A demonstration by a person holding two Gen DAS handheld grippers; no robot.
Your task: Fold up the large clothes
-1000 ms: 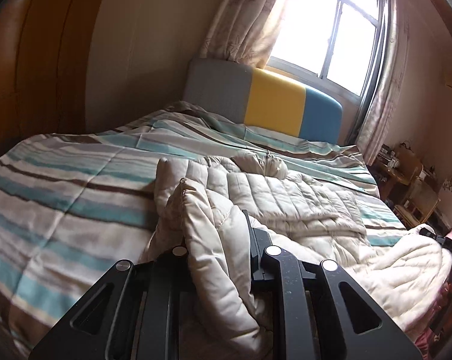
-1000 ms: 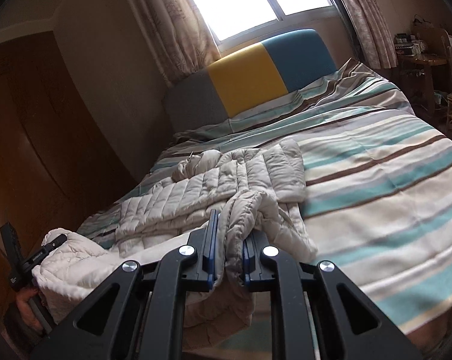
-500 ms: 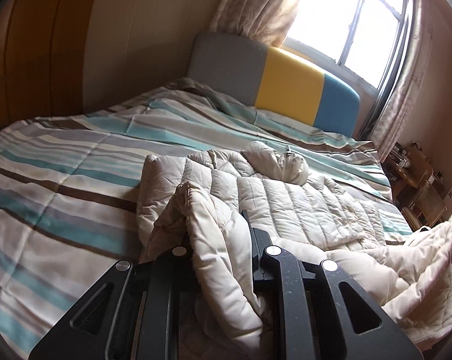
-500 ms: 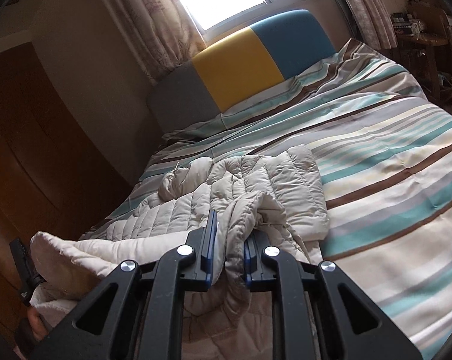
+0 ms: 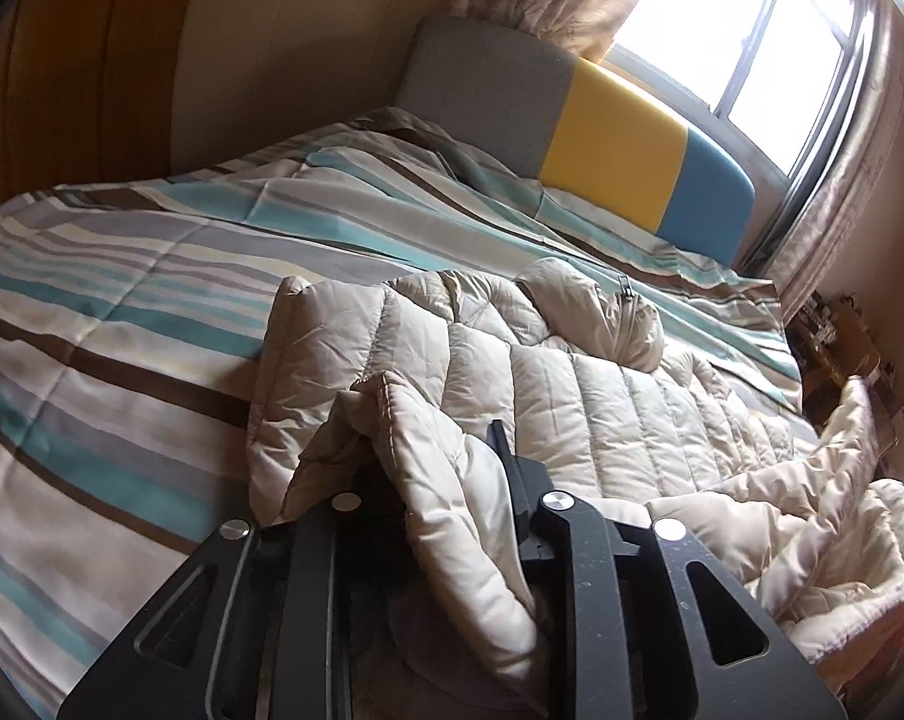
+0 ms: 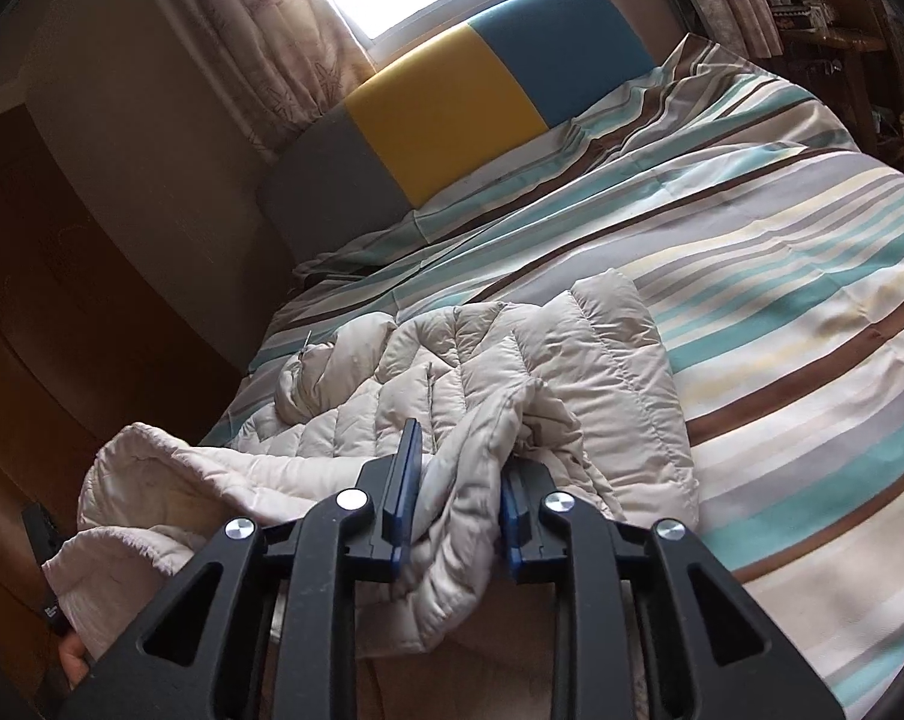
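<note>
A cream quilted puffer jacket [image 5: 577,396] lies on the striped bed, its collar and zipper toward the headboard. My left gripper [image 5: 446,480] is shut on a bunched edge of the jacket at its near left corner. My right gripper [image 6: 460,480] is shut on another bunched edge of the jacket [image 6: 511,372] at its near right. The jacket's near hem hangs lifted between the two grippers, its pale lining [image 6: 170,480] showing. The left gripper's left finger is hidden under fabric.
The striped bedspread [image 5: 122,312] covers the bed. A grey, yellow and blue headboard [image 5: 619,138] stands under a bright window with curtains. A wooden wardrobe [image 5: 62,60] is at the left. Cluttered furniture [image 6: 823,12] stands at the right of the bed.
Both grippers have moved forward over the bed and lower, carrying the near hem toward the jacket's upper part. The jacket now looks closer and larger in both views.
</note>
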